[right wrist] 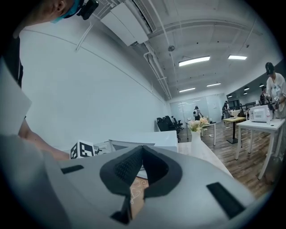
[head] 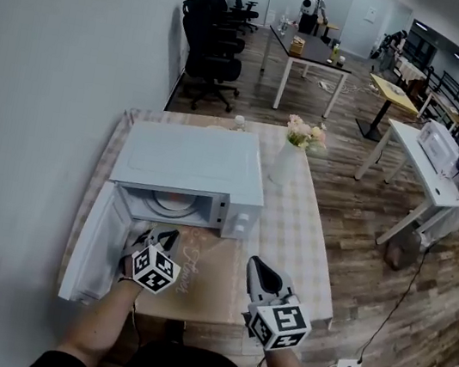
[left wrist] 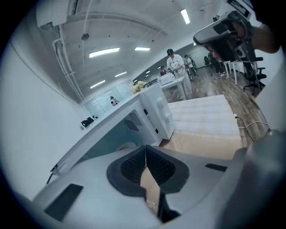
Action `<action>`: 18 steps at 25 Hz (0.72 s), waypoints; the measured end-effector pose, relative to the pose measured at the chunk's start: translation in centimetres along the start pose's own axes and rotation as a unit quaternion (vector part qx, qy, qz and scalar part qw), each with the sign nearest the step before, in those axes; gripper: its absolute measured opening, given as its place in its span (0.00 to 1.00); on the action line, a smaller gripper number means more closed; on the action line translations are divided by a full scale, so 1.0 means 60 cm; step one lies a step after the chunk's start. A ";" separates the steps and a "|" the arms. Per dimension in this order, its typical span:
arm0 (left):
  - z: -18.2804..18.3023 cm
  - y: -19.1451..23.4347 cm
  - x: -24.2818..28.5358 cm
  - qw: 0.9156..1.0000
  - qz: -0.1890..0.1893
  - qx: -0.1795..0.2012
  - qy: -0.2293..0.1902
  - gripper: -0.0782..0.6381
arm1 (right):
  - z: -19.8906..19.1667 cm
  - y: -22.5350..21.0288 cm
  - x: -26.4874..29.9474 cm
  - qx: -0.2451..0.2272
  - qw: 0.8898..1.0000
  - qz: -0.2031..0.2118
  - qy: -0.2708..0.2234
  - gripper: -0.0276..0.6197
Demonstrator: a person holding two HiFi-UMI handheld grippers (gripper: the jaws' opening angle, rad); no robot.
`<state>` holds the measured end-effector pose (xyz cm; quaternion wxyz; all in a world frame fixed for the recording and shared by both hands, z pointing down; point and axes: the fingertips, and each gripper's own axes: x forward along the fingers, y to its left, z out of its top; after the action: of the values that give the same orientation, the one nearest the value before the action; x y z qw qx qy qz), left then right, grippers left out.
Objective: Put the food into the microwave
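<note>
Left tongs (head: 159, 238): held just in front of the open cavity, at the left edge of the mat. In the left gripper view the padded jaws are seen pressed together tip to tip, and nothing is gripped.
Right tongs (head: 260, 272): held low over the near right part of the mat. The jaws are likewise closed on each other, and nothing is held.
Tan rectangular mat with cursive lettering (head: 205, 274): laid on the table directly before the microwave. No food is seen on it.
White hinged microwave door (head: 94, 238): swung wide open to the left, beside the left tongs.
White box-shaped microwave (head: 186, 158): set on the table with the pale checked cloth (head: 299, 234), close to the wall.
Food: a pale round plate (head: 175, 204) with a pinkish-orange patch is seen lying inside the cavity. What lies on it cannot be made out.
White vase of pink flowers (head: 290, 158): stood just beside the microwave's far right corner.
Progress: the placing is judged to be done, if the patch on the plate is the food, since both tongs are empty and nothing is left on the mat. Only the door is left to be shut.
</note>
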<state>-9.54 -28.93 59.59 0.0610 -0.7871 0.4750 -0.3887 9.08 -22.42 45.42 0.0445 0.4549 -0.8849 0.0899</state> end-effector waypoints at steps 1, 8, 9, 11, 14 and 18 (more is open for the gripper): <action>0.007 -0.003 -0.013 1.000 0.003 -0.007 -0.007 0.12 | 0.002 0.003 -0.005 -0.001 1.000 0.003 -0.002 0.05; 0.066 -0.042 -0.117 0.993 -0.001 -0.095 -0.077 0.12 | 0.010 0.031 -0.049 -0.006 0.999 0.029 -0.015 0.05; 0.075 -0.050 -0.134 0.991 -0.003 -0.105 -0.086 0.12 | 0.011 0.035 -0.058 -0.006 0.999 0.033 -0.017 0.05; 0.096 -0.065 -0.173 0.986 -0.008 -0.127 -0.105 0.12 | 0.013 0.043 -0.077 -0.002 0.999 0.043 -0.024 0.05; 0.125 -0.081 -0.228 0.977 -0.008 -0.164 -0.135 0.12 | 0.015 0.048 -0.104 -0.003 0.998 0.052 -0.032 0.05; 0.151 -0.094 -0.287 0.965 0.000 -0.199 -0.169 0.12 | 0.014 0.049 -0.133 -0.001 0.998 0.054 -0.034 0.05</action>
<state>-3.77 -14.66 46.43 -0.0179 -0.8376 0.5256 -0.1476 11.33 -14.51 42.96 0.0099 0.4094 -0.9092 0.0755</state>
